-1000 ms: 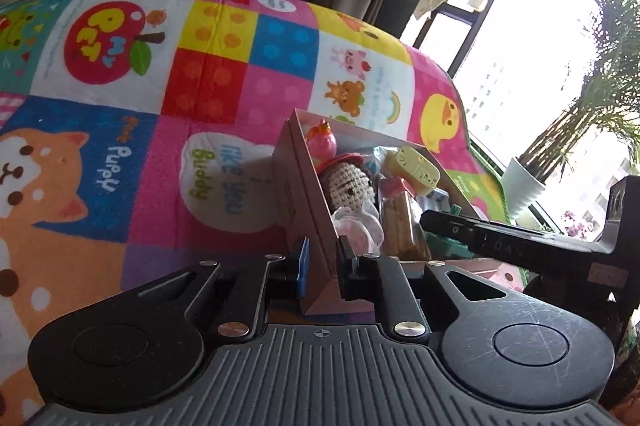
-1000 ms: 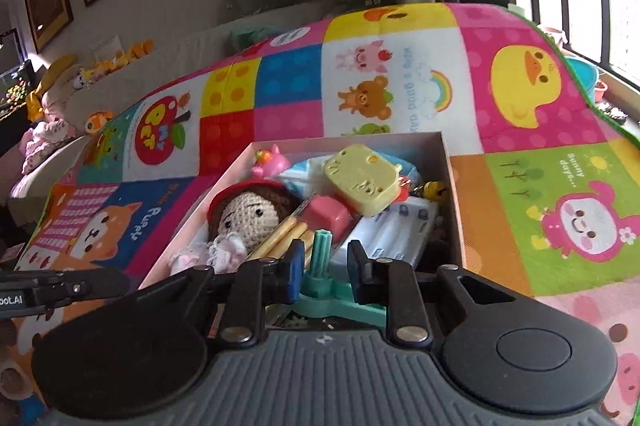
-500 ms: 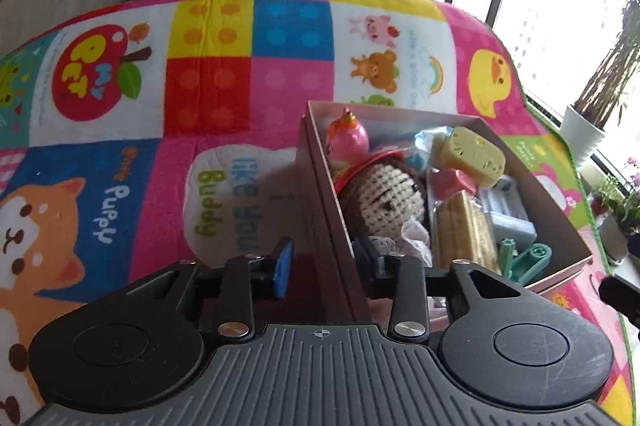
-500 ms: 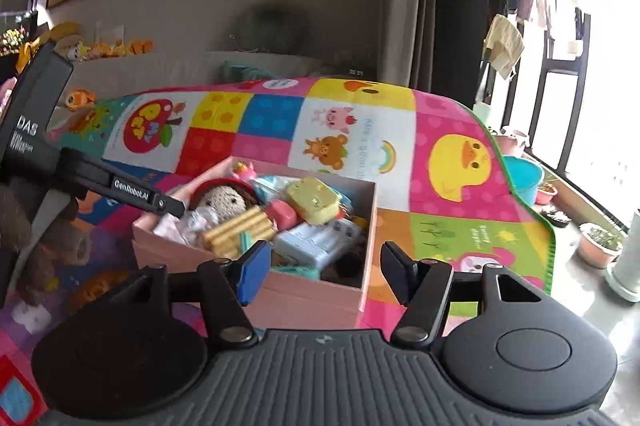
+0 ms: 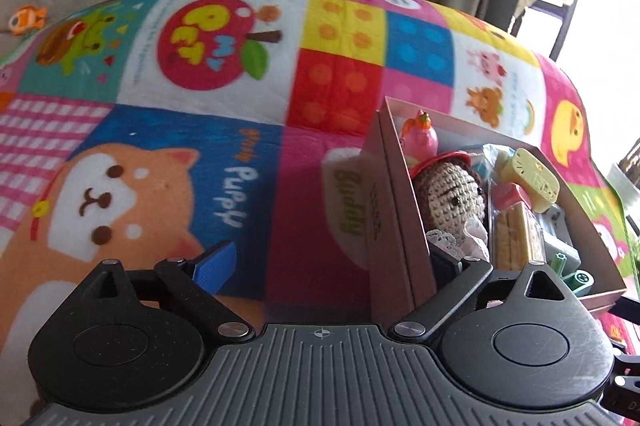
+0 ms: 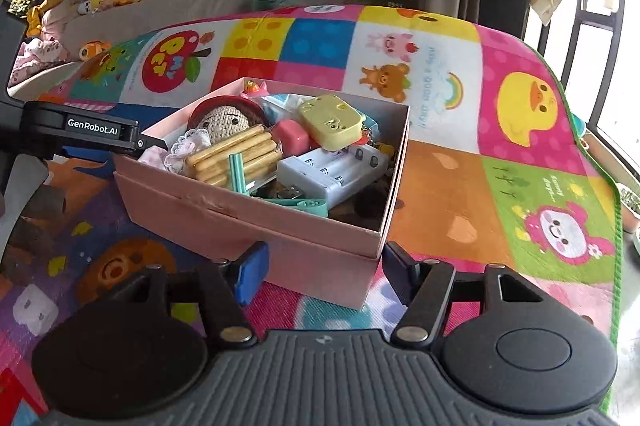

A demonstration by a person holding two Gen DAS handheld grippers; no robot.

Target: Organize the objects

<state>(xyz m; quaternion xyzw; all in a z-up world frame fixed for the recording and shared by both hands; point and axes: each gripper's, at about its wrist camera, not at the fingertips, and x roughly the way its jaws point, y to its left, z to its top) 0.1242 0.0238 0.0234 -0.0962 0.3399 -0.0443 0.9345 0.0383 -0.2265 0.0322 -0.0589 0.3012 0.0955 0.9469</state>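
Both claws just opened: left gripper point(image 5: 332, 258) wide astride box point(image 6: 256, 222) wall, right gripper point(image 6: 322, 274) empty. Box looks packed; next, I withdraw toward 6 o'clock.

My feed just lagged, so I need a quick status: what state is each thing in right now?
Left claw: jaws wide, just opened, box wall between them, not gripped.
Right claw: jaws apart, just opened, holding nothing, box corner ahead.
Pink box: lidless, full, resting on the play mat.
Crochet doll: lying in the box.
Teal tool: in the box, released.
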